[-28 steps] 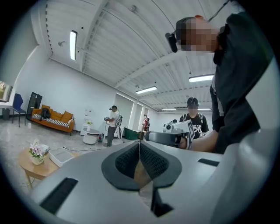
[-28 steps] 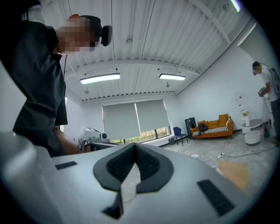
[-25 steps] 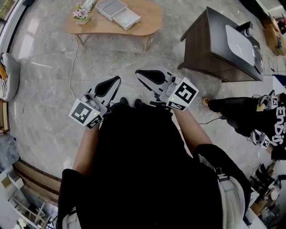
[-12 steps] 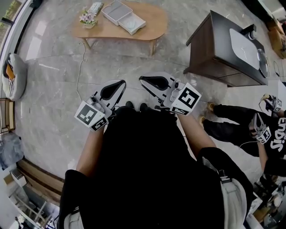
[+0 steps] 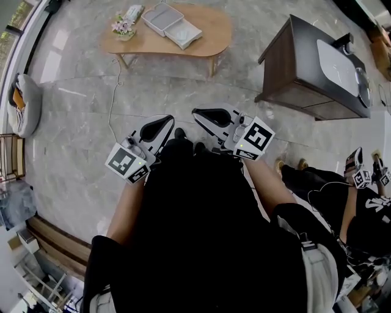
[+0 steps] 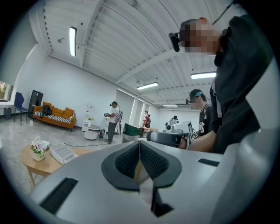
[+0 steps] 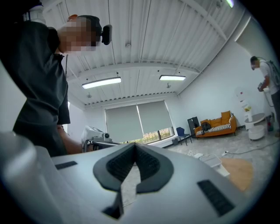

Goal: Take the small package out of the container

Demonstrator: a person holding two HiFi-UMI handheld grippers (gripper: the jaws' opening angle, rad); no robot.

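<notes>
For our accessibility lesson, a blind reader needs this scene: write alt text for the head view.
A person in black holds two white-and-black grippers near the chest, left gripper and right gripper both shut and empty. Ahead on the grey marble floor stands an oval wooden table bearing white trays and flowers, a dark wooden cabinet to its right.
</notes>
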